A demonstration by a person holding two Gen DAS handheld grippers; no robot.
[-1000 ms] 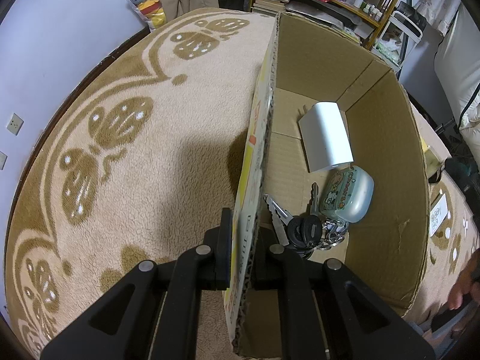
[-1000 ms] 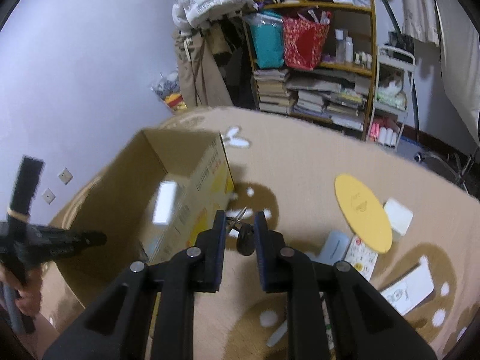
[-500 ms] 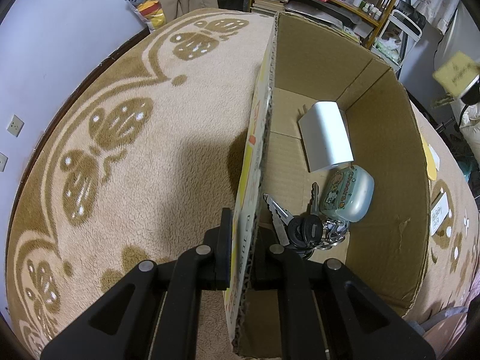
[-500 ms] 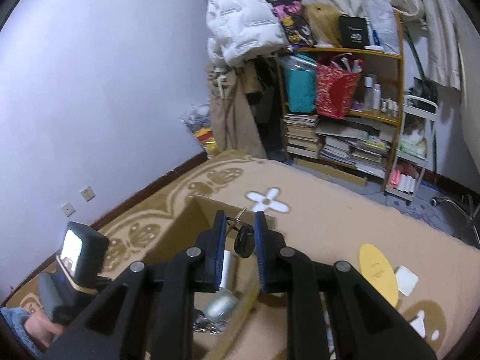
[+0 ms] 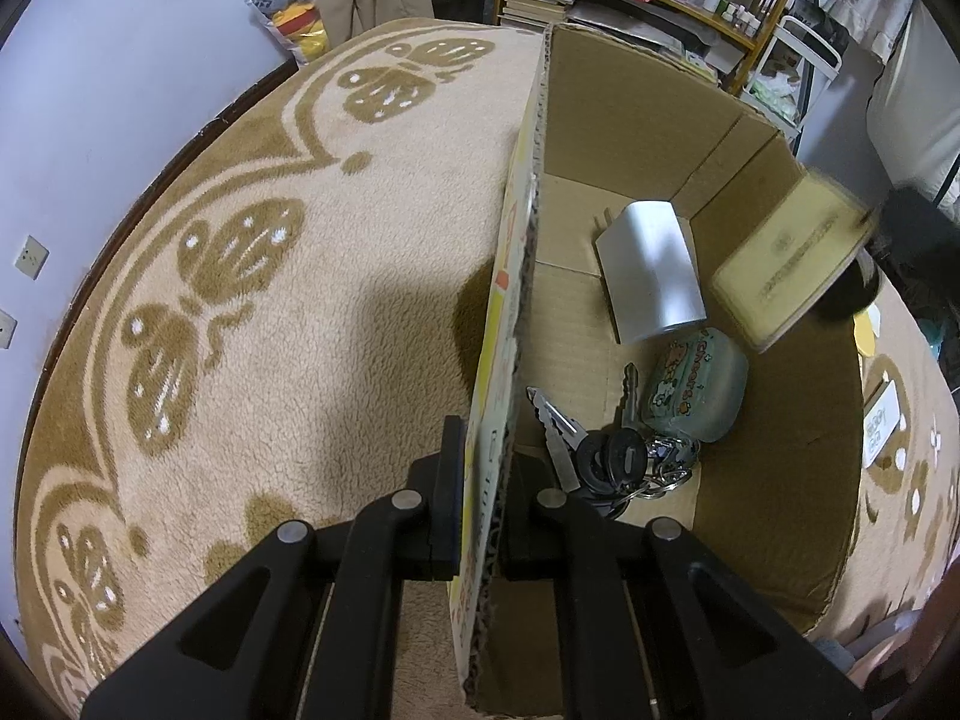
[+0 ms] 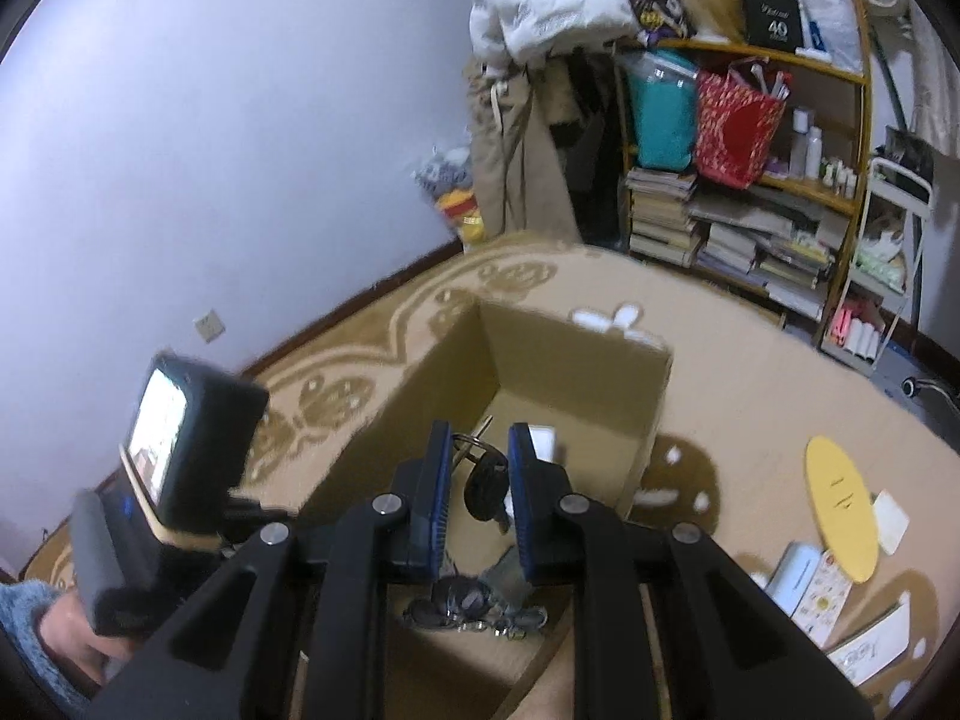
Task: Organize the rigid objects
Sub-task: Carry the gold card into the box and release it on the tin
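My left gripper (image 5: 485, 453) is shut on the near left wall of an open cardboard box (image 5: 780, 420), one pad outside and one inside. On the box floor lie a white rectangular box (image 5: 651, 270), a pastel cartoon case (image 5: 696, 387) and a bunch of keys (image 5: 606, 462). My right gripper (image 6: 480, 480) hangs above the box (image 6: 576, 372), shut on a black-headed key (image 6: 486, 489) with a metal ring. The key bunch (image 6: 474, 606) shows below it. A blurred tan and black part of the right hand-held unit (image 5: 792, 264) shows over the box's right wall.
The box stands on a beige patterned carpet (image 5: 270, 300). On the carpet to the right lie a yellow oval (image 6: 840, 504), a white card (image 6: 891, 513), a pale blue box (image 6: 792, 570) and a sticker sheet (image 6: 825, 594). A crowded shelf (image 6: 750, 180) stands at the far wall. A hand (image 6: 60, 630) holds the left unit.
My right gripper has swung from beside the box to above its opening, still holding the key. The left gripper and the box have not moved.
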